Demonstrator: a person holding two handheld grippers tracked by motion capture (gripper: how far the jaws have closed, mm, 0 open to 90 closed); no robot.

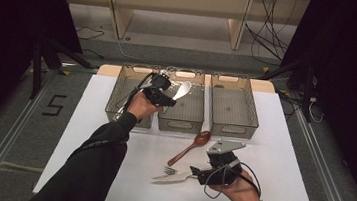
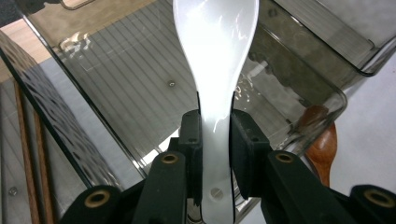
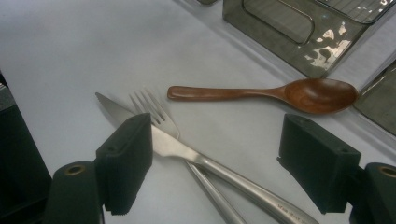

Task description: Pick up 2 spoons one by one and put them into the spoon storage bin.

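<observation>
While we sort cutlery into three clear bins, our left gripper (image 1: 169, 93) holds the white spoon (image 2: 215, 60) over the middle bin (image 1: 181, 117), jaws clamped on its smooth, glossy handle so the broad bowl points ahead, apparently ready for dropping in. The left bin (image 1: 117, 94) beside it looks to hold thin brown sticks, though we cannot identify them. The bins are ribbed, smoky plastic. On the white bench (image 1: 282, 141), the wooden spoon (image 3: 266, 93) lies near the bins, matte and rounded. Our right gripper (image 3: 219, 154) waits with jaws wide apart, gripping nothing, above the crossed steel knife (image 3: 187, 149) and fork (image 3: 156, 112).
</observation>
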